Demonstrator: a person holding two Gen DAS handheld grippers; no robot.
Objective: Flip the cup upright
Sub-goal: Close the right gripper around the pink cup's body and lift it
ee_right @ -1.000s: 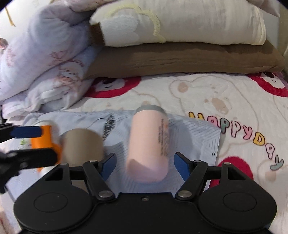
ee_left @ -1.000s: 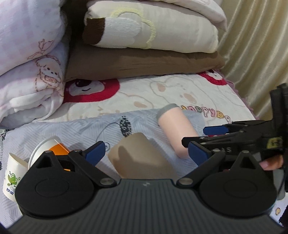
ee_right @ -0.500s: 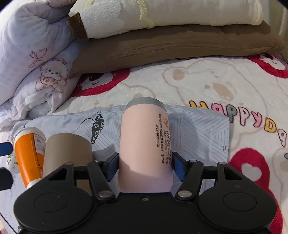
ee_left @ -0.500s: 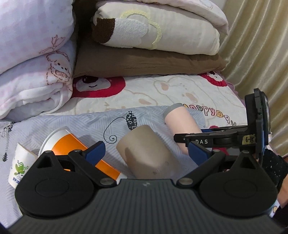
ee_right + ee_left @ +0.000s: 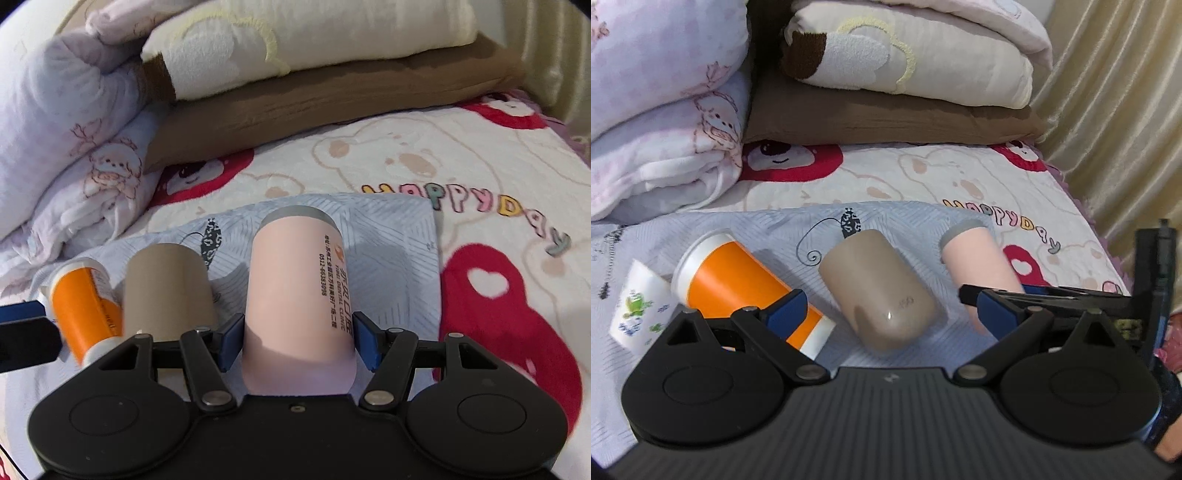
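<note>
A pink cup with a grey rim (image 5: pixel 299 291) lies on its side on a pale blue cloth (image 5: pixel 391 236). My right gripper (image 5: pixel 298 345) has its blue pads on both sides of the cup's near end, shut on it. The pink cup also shows in the left wrist view (image 5: pixel 975 262), with the right gripper (image 5: pixel 1027 295) on it. A tan cup (image 5: pixel 879 288) lies on its side between the open fingers of my left gripper (image 5: pixel 890 317), which holds nothing. It also shows in the right wrist view (image 5: pixel 166 291).
An orange cup with white ends (image 5: pixel 738 284) lies left of the tan cup, and a white paper cup with green print (image 5: pixel 639 306) lies further left. Folded quilts (image 5: pixel 657 110) and pillows (image 5: pixel 905 62) are stacked behind. A curtain (image 5: pixel 1115 110) hangs at the right.
My right gripper has moved forward around the pink cup's near end and closed on it. The left gripper has drawn back and risen a little, so the cups show more fully.
</note>
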